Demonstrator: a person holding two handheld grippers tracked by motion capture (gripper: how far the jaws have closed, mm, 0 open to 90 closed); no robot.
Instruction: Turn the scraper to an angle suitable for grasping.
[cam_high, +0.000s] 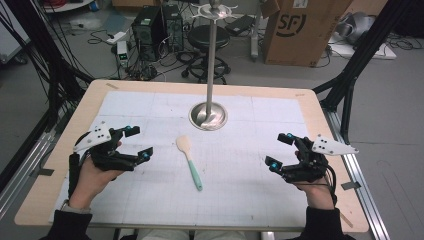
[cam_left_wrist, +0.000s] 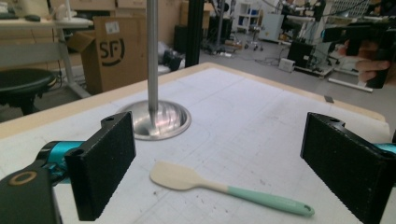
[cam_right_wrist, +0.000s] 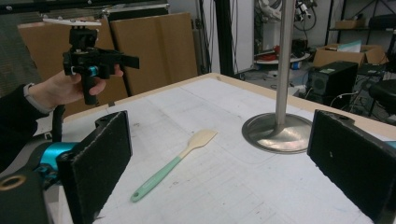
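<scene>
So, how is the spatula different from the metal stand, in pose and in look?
The spatula lies flat on the white mat, while the metal stand rises upright from its round base. The spatula has a pale blade and a mint green handle; the stand is bare shiny metal. The spatula sits nearer the person, between the two grippers; the stand is farther back. Both rest on the mat, and no gripper touches either.

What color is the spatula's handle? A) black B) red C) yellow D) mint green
D: the spatula lying flat on the table has a mint green handle and a pale cream blade, seen clearly in the left gripper view too.
</scene>
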